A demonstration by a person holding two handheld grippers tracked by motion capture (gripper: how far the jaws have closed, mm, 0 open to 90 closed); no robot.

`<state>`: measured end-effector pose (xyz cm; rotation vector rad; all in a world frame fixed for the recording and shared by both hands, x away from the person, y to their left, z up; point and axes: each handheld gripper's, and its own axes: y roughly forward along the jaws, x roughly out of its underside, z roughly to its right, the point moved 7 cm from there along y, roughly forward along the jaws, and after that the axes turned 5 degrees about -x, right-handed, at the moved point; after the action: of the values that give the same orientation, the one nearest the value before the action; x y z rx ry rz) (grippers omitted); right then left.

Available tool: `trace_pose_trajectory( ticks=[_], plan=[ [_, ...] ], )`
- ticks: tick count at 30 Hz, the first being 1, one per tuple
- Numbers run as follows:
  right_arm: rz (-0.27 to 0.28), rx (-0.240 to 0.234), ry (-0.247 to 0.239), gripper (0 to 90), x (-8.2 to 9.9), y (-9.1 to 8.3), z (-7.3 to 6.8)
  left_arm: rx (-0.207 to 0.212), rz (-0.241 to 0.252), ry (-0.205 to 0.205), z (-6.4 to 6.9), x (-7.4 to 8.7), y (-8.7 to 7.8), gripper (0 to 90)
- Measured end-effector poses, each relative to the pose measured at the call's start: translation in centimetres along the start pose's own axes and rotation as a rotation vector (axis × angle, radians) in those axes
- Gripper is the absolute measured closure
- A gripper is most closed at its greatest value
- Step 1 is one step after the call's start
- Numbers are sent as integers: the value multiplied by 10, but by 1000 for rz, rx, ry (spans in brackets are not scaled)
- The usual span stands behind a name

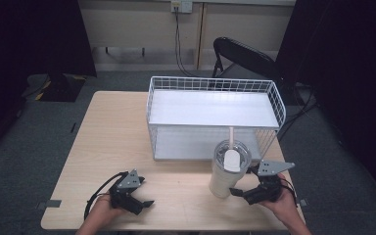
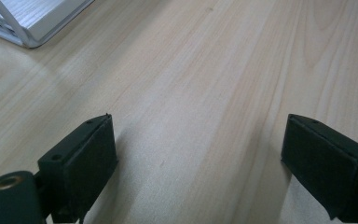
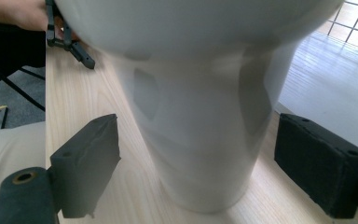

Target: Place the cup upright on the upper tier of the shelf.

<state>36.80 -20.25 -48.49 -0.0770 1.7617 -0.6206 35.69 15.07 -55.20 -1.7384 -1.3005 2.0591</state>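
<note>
1. We see a big white cup (image 1: 223, 178) with a clear lid (image 1: 232, 152) and a straw (image 1: 231, 137). The cup stands upright on the wooden table (image 1: 112, 142). We use the cup as our landmark.
2. The cup is just in front of the white wire basket (image 1: 214, 115), near the basket's right end.
3. The right gripper (image 1: 239, 192) is just to the right of the cup, low down by the cup's bottom. A hand (image 1: 284, 204) holds it from behind, and the forearm comes in from the bottom edge of the high view.
4. The right gripper points left toward the cup. Its grey plate (image 1: 273, 168) sits on top.
5. In the right gripper view the cup (image 3: 200, 116) stands between the two black jaws. The jaws are wide apart. Neither one touches the cup.
6. The left gripper (image 1: 146, 204) is well to the left of the cup, near the front edge of the table. A hand (image 1: 100, 213) holds it low, close to the table top.
7. The left gripper points to the right, toward the cup's side of the table.
8. In the left gripper view its jaws are wide apart, with bare table (image 2: 200, 93) between them. A corner of the basket (image 2: 32, 21) shows at the top left.
</note>
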Motion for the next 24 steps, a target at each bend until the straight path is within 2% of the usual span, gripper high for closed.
trace_pose_trajectory(
  ticks=[5,6,9,15,24],
  plan=[
    [34,-12,30,130,-2,5,2,0,0,-1,0,0,0,95],
    [55,-16,44,130,-2,7,3,0,0,0,0,0,0,95],
    [70,-15,45,120,-4,9,4,0,0,0,0,0,0,95],
    [72,-12,43,103,-4,14,4,0,0,0,0,0,0,95],
    [66,22,30,97,-2,19,3,0,0,0,0,0,0,92]
  ],
)
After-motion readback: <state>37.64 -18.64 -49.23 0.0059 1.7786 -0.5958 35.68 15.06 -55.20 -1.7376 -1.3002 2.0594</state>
